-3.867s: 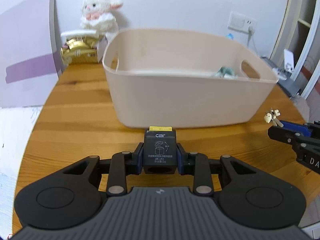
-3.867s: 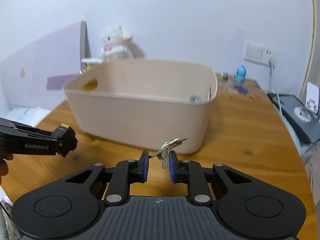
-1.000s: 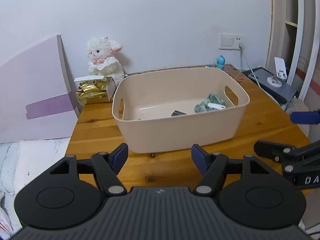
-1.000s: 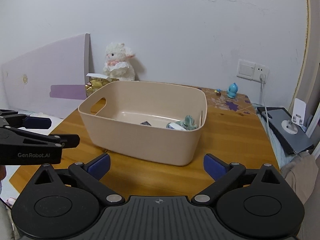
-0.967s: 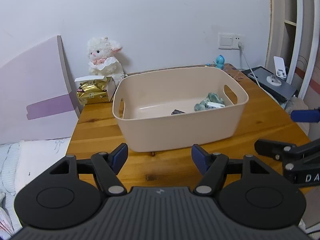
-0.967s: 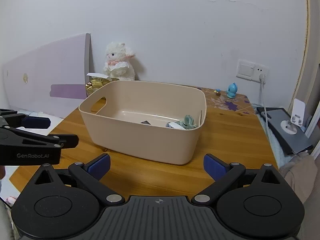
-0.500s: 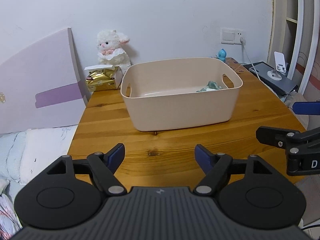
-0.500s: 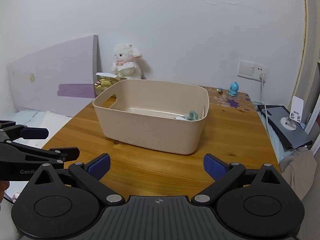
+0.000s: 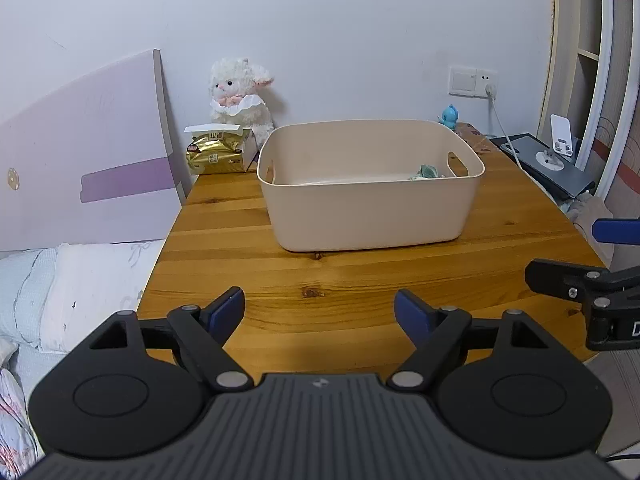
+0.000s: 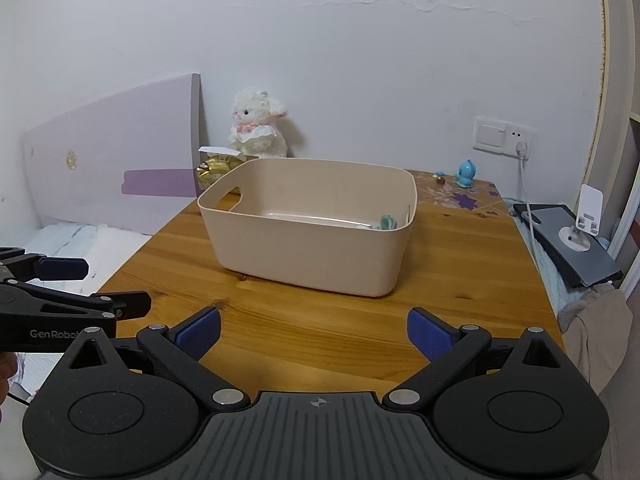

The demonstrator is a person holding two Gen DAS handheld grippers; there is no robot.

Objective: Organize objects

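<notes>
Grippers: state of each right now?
left gripper: open, holding nothing.
right gripper: open, holding nothing.

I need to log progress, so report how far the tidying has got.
Done: the beige bin already holds a greenish item near its right-hand end.

In hand: nothing. The left claw and right claw are both open and empty, short of the bin.

Left: no loose items show on the wooden table in front, so it looks close to finished.
</notes>
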